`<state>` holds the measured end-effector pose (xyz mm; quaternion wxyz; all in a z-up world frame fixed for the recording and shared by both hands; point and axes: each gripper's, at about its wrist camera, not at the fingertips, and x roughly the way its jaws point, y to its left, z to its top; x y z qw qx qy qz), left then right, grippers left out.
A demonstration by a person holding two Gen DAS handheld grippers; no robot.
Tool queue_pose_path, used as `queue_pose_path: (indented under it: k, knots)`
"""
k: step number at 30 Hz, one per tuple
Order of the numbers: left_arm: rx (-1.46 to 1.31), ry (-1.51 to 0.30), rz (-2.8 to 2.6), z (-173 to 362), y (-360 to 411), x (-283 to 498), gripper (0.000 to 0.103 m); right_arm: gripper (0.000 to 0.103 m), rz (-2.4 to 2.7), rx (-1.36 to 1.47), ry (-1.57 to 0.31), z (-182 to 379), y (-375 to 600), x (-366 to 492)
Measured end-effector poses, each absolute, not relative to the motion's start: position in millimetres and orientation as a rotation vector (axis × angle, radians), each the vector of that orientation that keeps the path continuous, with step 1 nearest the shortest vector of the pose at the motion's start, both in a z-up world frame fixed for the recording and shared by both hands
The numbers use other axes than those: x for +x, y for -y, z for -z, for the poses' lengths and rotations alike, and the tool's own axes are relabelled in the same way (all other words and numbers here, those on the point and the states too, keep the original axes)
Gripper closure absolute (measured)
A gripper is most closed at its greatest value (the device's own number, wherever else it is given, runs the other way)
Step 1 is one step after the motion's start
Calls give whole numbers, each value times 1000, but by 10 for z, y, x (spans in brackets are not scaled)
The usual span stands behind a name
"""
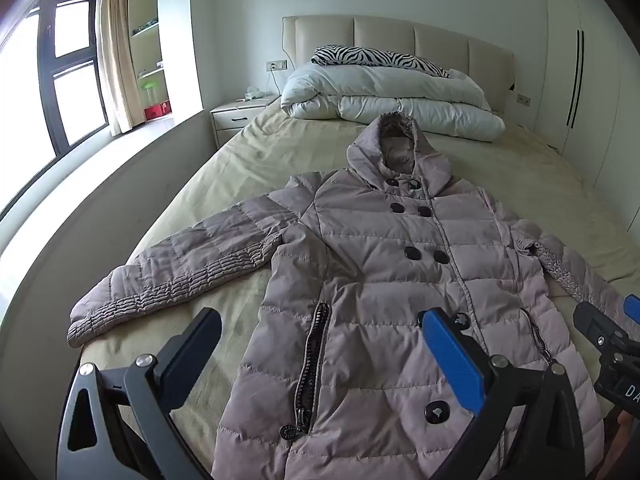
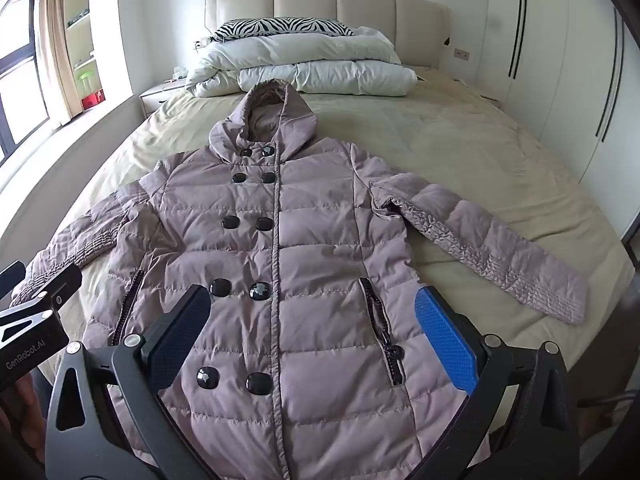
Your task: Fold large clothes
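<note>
Up at the top of both views, a white quilt (image 2: 304, 68) and a zebra pillow (image 2: 280, 26) sit by the headboard (image 2: 328, 4) — nothing lies on the puffy coat (image 2: 280, 240). It is spread flat, buttons up, in the middle of the bed (image 2: 460, 148), sleeves out to each side. The left gripper (image 1: 320, 356) and the right gripper (image 2: 312, 340) hang above its lower part, both tipped down. Their fingers are spread wide — holding nothing, touching nothing.

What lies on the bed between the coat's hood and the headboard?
A folded white duvet with a zebra-striped pillow behind it lies between hood and headboard. The right wrist view shows it best.
</note>
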<state>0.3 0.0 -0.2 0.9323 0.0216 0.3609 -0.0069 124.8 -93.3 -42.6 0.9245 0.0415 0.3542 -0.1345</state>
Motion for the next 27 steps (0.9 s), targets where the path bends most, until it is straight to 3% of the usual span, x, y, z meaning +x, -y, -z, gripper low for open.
queue_pose_path:
  k: [27]
  knots:
    - [26, -752, 18, 17, -15, 10, 0, 0, 284, 74, -727, 436, 910, 1232]
